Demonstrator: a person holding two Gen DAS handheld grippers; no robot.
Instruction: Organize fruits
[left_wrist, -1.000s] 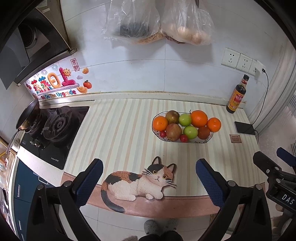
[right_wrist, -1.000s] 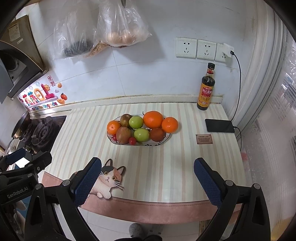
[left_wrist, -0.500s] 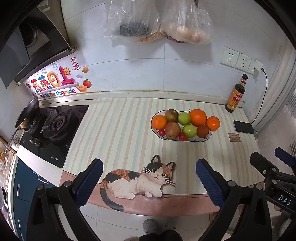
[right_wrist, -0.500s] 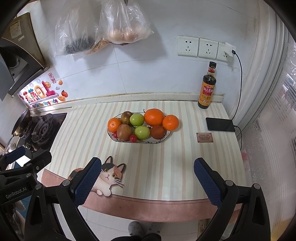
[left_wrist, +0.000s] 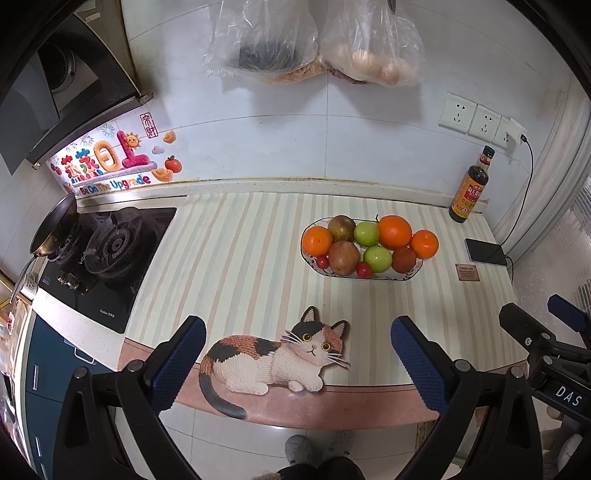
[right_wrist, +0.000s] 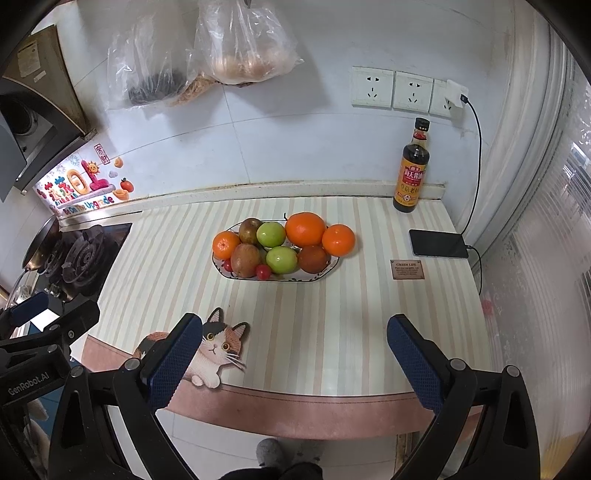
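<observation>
Left of the fruit bowl on the striped worktop we hold our left gripper, jaws spread, empty, above the cat mat; our right gripper, jaws also spread, hangs in front of the bowl, well apart.

White tiled wall, striped counter

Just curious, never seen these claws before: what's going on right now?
Left gripper and right gripper open, empty, short of counter edge. Fruit piled in dish, untouched. Nothing blocking.
</observation>
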